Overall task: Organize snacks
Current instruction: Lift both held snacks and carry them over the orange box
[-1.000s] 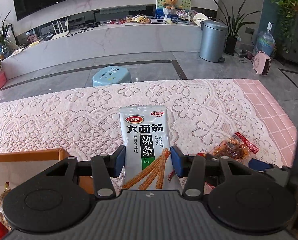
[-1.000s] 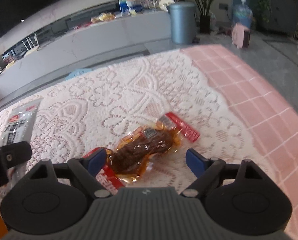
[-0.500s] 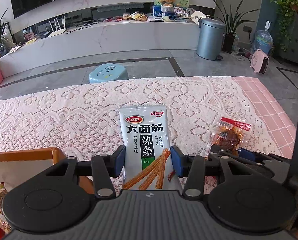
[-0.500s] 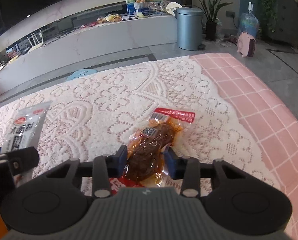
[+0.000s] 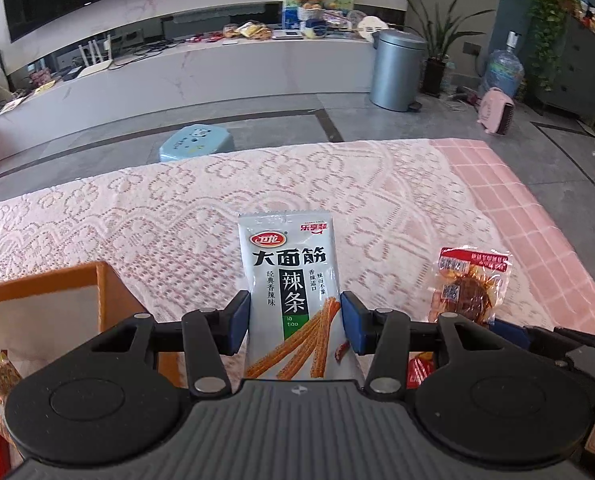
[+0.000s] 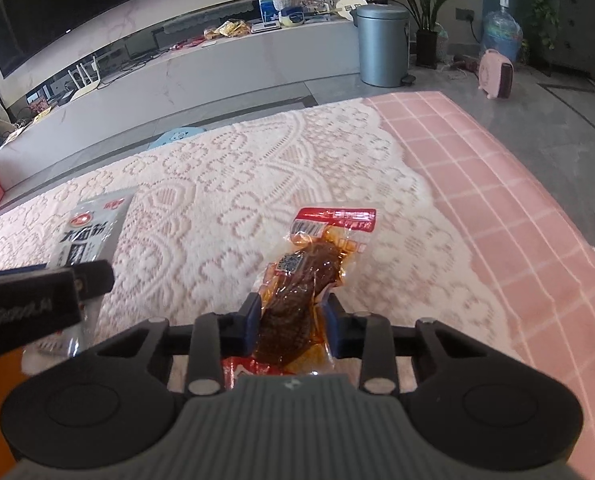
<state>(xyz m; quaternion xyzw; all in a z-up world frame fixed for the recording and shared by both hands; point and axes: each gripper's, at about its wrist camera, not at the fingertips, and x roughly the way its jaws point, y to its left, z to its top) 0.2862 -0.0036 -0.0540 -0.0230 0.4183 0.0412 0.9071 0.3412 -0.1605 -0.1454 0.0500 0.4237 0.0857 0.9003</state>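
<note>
**Both packs gripped, box next**

Over the lace cloth [image 5: 145, 216], each gripper has a snack pinched and raised. The left gripper [image 5: 293, 320] is clamped on the grey strip pack [image 5: 287, 276], pads pressing its two long edges, the pack standing upright off the cloth. The right gripper [image 6: 293, 316] has just been closing, and its pads now squeeze the clear meat pack [image 6: 297, 292], whose red-topped end pokes forward above the cloth.

The picking step looks done for both; the carry to storage seems to be the one in hand. The orange box [image 5: 105, 284] sits just left of the left gripper, with other wrapped snacks visible inside at the lower left corner.

Next, I judge, each pack needs to travel leftward over the box wall and be let go inside. The left hand is nearer and should go first, so the two tools do not crowd. The meat pack is slick and soft, so it may slip.
</note>
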